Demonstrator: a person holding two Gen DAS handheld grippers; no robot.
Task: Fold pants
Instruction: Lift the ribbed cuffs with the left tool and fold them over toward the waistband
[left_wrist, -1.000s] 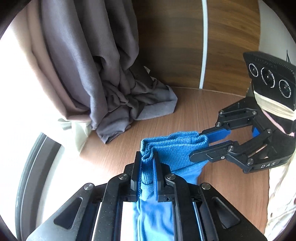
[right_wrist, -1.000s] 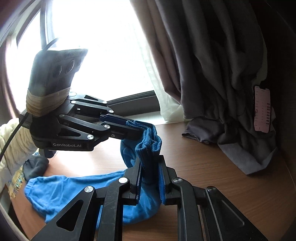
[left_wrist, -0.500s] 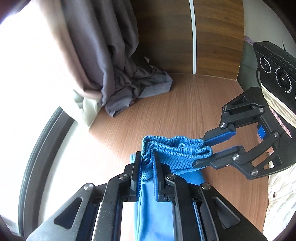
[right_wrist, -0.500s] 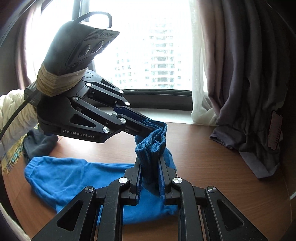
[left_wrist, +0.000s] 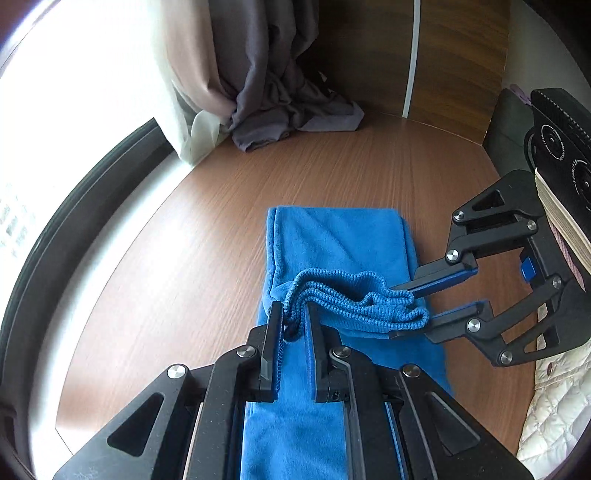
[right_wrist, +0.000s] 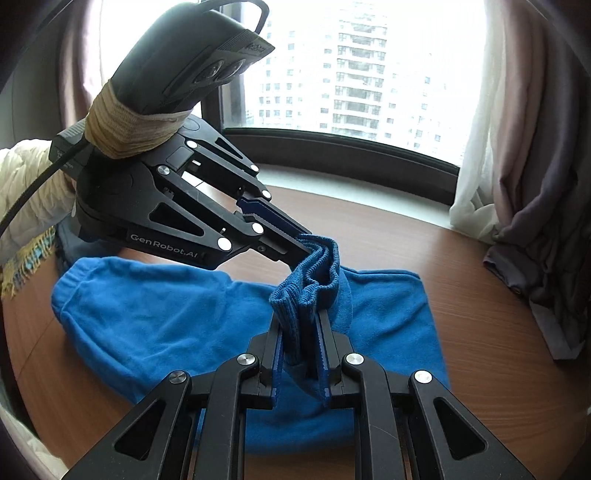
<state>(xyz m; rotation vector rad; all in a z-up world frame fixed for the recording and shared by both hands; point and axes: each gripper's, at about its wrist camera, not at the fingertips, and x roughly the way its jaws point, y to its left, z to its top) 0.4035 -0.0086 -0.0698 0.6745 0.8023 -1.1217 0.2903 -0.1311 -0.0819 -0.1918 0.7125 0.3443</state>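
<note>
Pants of bright blue fleece lie on the table, folded lengthwise into a long strip, with their ribbed cuffs lifted clear of the wood and doubled back over the rest of the cloth. Both grippers pinch those cuffs. In the left wrist view the left gripper has its jaws pressed together on one end of the bunched ribbing, and the right gripper comes in from the right edge with its jaws clamped on the other end, the ribbing stretched in soft waves between the two. In the right wrist view the right gripper holds a thick wad of ribbed cloth (several layers, so the jaws stand a little apart), while the left gripper reaches down from the upper left, its tips closed on the top of the same wad. Below them the flat part of the pants spreads to the left and right across the table, touching it along its whole length.

Grey curtain hangs at the far side and pools on the tabletop, well apart from the pants. Behind the table a window shows tall buildings. A pale quilted sleeve shows behind the left gripper.
</note>
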